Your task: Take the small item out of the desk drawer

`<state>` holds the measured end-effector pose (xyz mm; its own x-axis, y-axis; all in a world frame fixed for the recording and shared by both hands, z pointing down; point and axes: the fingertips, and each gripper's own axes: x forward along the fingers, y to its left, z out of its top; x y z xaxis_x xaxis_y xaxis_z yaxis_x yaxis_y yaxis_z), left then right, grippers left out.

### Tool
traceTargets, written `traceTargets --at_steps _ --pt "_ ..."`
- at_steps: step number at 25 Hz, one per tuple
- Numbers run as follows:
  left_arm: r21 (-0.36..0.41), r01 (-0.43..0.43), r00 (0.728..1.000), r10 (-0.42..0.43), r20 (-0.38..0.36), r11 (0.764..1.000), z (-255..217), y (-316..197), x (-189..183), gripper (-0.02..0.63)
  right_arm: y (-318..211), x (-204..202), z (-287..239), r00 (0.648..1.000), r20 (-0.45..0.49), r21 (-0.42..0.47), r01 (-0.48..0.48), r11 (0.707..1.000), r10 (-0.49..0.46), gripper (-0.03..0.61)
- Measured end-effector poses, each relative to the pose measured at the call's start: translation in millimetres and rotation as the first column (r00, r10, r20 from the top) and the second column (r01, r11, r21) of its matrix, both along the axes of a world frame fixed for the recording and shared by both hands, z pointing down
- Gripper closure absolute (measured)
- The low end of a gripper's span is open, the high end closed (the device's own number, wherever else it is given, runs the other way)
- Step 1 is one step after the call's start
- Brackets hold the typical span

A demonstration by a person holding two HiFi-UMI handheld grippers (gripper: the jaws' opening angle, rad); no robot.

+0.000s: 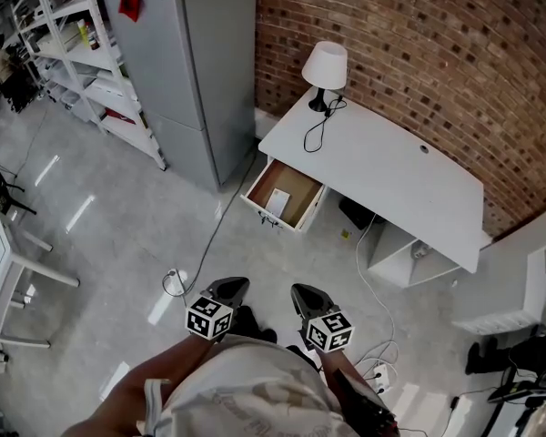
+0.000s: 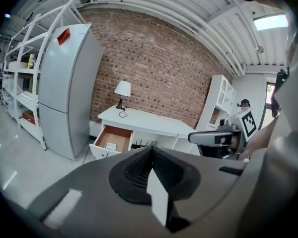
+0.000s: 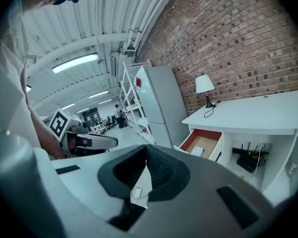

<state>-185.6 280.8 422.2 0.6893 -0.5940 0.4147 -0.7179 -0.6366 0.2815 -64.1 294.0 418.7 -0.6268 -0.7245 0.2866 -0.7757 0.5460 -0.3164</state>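
Observation:
The white desk (image 1: 391,167) stands against the brick wall with its drawer (image 1: 255,198) pulled open. A small white item (image 1: 278,201) lies on the drawer's brown bottom; it also shows as the item (image 2: 111,146) in the left gripper view and the item (image 3: 197,151) in the right gripper view. My left gripper (image 1: 230,288) and right gripper (image 1: 304,293) hang side by side over the floor, well short of the drawer. Both are shut with nothing between the jaws. The left gripper (image 2: 150,150) and the right gripper (image 3: 145,150) each point toward the desk.
A table lamp (image 1: 326,65) with a looped cord sits on the desk's left end. A grey fridge (image 1: 187,62) and white shelving (image 1: 73,53) stand left of the desk. Cables (image 1: 177,280) and a power strip (image 1: 379,371) lie on the floor. A router (image 3: 252,161) sits under the desk.

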Motion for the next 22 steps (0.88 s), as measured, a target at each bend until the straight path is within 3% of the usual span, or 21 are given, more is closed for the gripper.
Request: traceTargets --at_steps 22 --pt "0.034 0.004 1.000 -0.004 0.007 0.999 -13.7 -3.5 4.1 0.607 -1.5 12.2 3.1 0.999 0.002 -0.018 -0.034 0.999 0.034 0.572"
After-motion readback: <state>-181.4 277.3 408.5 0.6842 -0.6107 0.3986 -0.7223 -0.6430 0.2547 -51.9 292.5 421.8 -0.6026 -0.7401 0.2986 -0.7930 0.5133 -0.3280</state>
